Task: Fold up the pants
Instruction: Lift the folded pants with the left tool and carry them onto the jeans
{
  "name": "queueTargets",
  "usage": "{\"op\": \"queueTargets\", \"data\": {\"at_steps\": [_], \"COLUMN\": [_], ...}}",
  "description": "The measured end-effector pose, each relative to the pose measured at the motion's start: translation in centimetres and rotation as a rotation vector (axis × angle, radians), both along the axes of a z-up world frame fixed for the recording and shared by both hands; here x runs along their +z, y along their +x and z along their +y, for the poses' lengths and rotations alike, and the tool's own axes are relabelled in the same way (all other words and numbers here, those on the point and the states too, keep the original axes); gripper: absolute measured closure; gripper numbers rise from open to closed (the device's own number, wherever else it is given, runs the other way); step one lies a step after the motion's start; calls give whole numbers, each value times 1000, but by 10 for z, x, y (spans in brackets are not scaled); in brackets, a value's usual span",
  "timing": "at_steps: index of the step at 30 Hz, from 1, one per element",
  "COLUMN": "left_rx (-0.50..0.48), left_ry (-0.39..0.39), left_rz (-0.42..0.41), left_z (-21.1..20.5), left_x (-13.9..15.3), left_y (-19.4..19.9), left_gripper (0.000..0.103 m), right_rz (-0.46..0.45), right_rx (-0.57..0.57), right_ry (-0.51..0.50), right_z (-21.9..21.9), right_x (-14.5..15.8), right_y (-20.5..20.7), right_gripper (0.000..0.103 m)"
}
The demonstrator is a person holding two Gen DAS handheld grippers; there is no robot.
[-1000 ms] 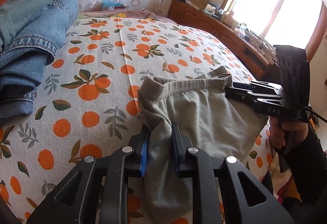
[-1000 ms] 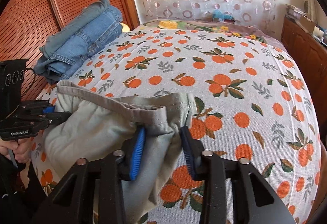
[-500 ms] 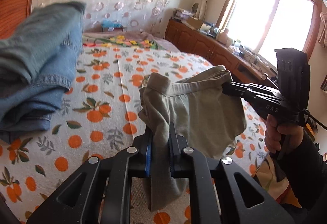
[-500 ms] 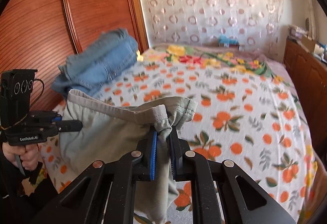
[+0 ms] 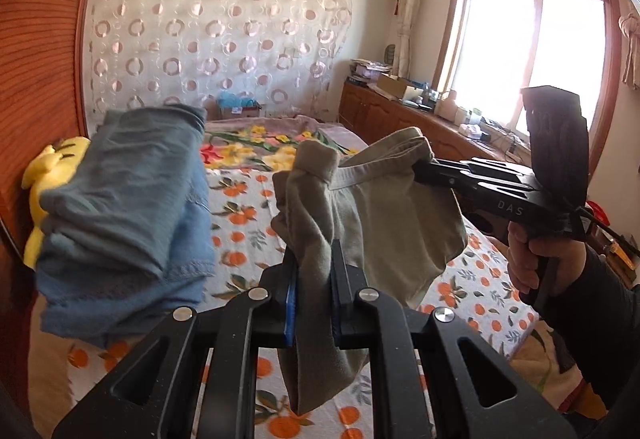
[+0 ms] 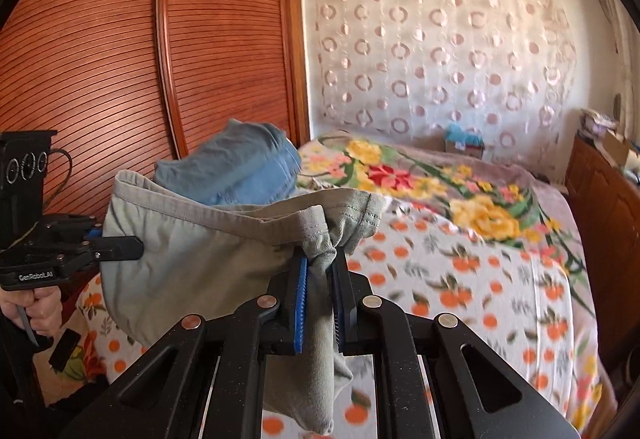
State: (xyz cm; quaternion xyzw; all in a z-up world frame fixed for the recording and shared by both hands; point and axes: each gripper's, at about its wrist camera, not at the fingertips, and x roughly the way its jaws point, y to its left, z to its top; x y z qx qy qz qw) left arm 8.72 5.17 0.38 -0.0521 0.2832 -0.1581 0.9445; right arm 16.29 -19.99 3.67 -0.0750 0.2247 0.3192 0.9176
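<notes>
I have both claws, left [image 5: 314,293] and right [image 6: 322,301], pinching the bunched waistband of the soft grey-green cotton pants [image 5: 400,223] strung between them above the orange-print bedsheet [image 6: 460,279]; no fold made yet, I judge.

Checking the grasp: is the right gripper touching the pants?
Touching. The right wrist view shows the right gripper shut on the pants, fabric pinched between its pads.

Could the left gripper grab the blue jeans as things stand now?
Probably not: the left gripper is shut on the grey pants, as is the right gripper. The blue jeans lie unobstructed beside it.
</notes>
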Motion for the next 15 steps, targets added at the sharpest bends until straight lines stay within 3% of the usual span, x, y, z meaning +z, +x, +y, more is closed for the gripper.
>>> {"op": "queueTargets", "data": {"at_steps": [15], "left_rx": [132], "left_ry": [60], "left_rz": [-49], "left_z": [69], "left_x": [45], "left_y": [45], "left_gripper": [89], "right_rz": [-102], "right_rx": [126], "right_ry": [18], "right_z": [64], "right_x": [13], "right_y": [112], "right_gripper": [92]}}
